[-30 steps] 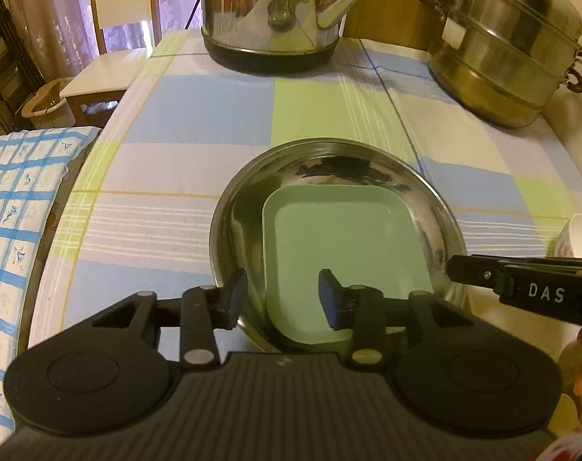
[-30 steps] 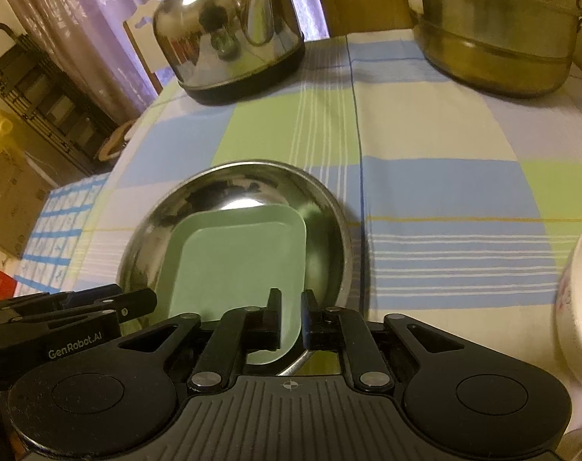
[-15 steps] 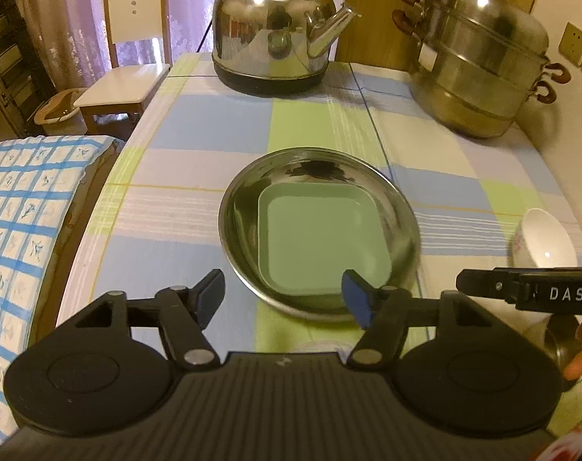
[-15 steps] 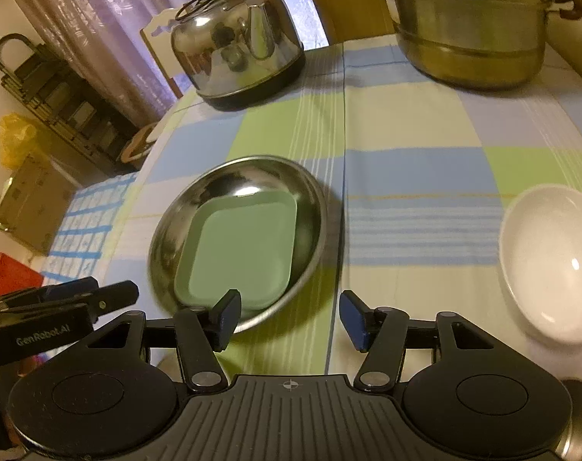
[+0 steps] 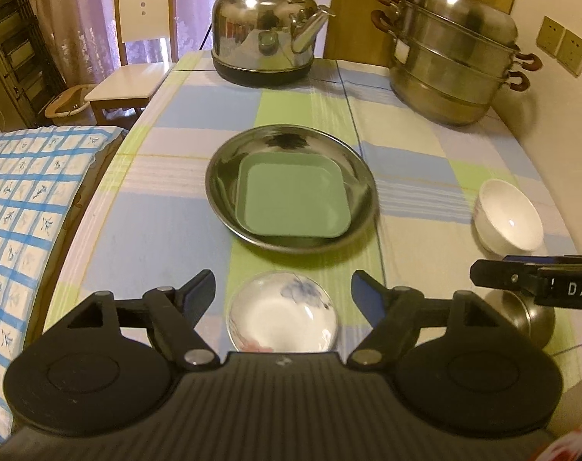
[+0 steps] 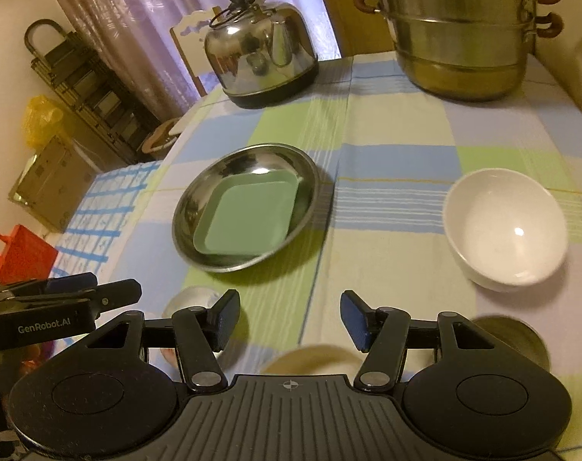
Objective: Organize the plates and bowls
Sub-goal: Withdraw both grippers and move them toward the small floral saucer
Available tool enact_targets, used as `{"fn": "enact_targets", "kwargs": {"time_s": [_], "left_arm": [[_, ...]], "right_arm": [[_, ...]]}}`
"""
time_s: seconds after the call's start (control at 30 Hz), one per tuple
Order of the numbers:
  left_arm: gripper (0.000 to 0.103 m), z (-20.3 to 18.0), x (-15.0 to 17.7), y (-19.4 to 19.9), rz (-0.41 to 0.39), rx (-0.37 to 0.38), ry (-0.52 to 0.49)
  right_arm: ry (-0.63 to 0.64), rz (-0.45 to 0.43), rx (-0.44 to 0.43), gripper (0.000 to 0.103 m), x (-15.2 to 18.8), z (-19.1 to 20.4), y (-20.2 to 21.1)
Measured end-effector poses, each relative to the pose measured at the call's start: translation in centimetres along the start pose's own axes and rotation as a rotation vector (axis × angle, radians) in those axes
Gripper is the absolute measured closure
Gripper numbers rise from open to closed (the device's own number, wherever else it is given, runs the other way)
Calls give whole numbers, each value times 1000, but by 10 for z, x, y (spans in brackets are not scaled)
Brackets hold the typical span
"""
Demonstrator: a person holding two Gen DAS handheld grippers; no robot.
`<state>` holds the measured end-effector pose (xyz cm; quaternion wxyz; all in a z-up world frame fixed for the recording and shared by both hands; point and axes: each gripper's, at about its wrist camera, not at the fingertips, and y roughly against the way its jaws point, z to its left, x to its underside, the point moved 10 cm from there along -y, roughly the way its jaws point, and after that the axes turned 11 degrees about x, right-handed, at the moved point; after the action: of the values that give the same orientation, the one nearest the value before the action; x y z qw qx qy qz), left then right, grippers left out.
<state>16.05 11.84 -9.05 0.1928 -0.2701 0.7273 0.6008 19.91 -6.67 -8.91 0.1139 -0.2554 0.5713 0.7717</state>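
Observation:
A green square plate (image 5: 292, 199) lies inside a round steel plate (image 5: 221, 188) mid-table; both show in the right wrist view, the green plate (image 6: 248, 217) and the steel plate (image 6: 191, 203). A small white dish with a blue flower (image 5: 283, 317) sits between the fingers of my open, empty left gripper (image 5: 283, 292). A white bowl (image 5: 508, 217) stands to the right, also in the right wrist view (image 6: 506, 226). A small steel bowl (image 5: 533, 317) is near the front right. My right gripper (image 6: 289, 313) is open and empty, held back from the plates.
A steel kettle (image 5: 264, 42) and a stacked steamer pot (image 5: 452, 65) stand at the back of the table. A chair (image 5: 137, 77) is at the far left. A blue-checked cloth surface (image 5: 25, 207) lies left of the table's edge.
Both grippers have opened wide and pulled back and up from the steel plate. The flower dish, white bowl and small steel bowl have come into view.

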Motion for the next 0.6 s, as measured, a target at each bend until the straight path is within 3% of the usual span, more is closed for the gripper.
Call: {"fn": "enact_targets", "kwargs": {"time_s": [0.37,0.6], "left_arm": [[14,-45,34,20,-20,-7,9],[13,-66,52,33,-44,-4,40]], "right_arm": [[18,-7,54,39,37,-47,37],[47,-17,111,39,58,-75,60]]}}
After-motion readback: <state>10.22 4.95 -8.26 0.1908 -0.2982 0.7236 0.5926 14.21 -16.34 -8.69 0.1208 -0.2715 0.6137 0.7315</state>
